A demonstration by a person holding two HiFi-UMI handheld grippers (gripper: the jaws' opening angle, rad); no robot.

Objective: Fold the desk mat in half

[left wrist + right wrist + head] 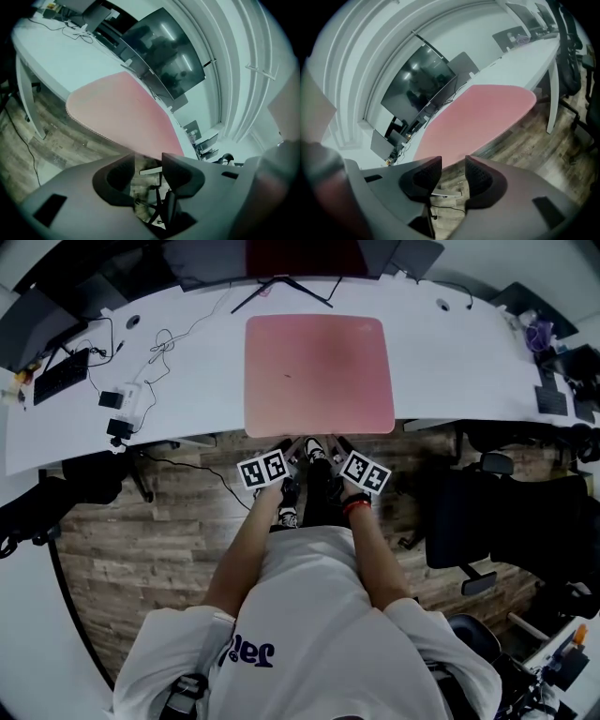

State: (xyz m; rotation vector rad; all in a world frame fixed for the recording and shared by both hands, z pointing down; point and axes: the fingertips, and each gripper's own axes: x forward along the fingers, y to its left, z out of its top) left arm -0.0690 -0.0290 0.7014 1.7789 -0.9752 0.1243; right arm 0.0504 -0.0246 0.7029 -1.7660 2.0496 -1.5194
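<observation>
The left gripper (pixel 149 161) hangs wide and empty just short of the mat's near edge. The pink mat (pixel 319 371) lies flat at 12 o'clock, reaching the white desk's (pixel 450 362) lip (handy for pinching). The right gripper (pixel 453 164) is likewise wide and empty. Best spread to the near corners and lift evenly. Cables (pixel 141 381) lie at 10, a chair (pixel 487 512) at 3.

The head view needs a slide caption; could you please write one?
Left claw and right claw, open and empty, near the front edge of the unfolded mat.
</observation>
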